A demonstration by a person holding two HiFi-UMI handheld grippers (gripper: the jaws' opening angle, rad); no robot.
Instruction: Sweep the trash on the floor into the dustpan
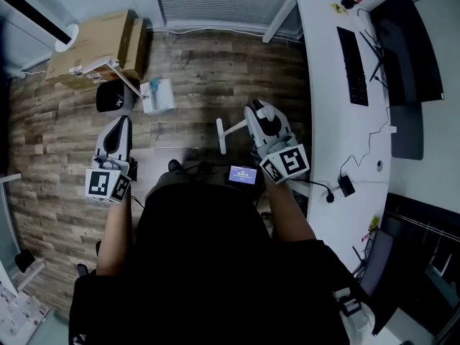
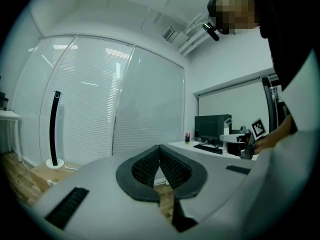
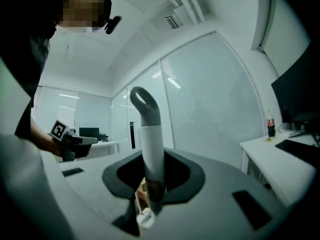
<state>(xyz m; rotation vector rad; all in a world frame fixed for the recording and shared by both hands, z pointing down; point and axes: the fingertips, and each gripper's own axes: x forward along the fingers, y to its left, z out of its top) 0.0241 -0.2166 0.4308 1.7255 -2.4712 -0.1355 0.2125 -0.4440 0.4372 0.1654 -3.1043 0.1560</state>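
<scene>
Two grippers level | left gripper [image 2: 159, 150] clenched, empty | right gripper [image 3: 150, 176] grasping white broom handle [image 3: 149, 134] | trash [image 1: 157, 95] on floor [image 1: 208, 70] near likely dustpan [image 1: 111, 96], well ahead | risk: single-gripper hold letting handle twist, flicking trash past dustpan

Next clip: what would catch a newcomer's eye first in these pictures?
The right gripper is shut on a white handle with a looped end, in front of the person; the left gripper beside it is shut on nothing. Ahead on the wood floor lies white-and-blue trash next to what looks like a dark dustpan, near a cardboard box.
</scene>
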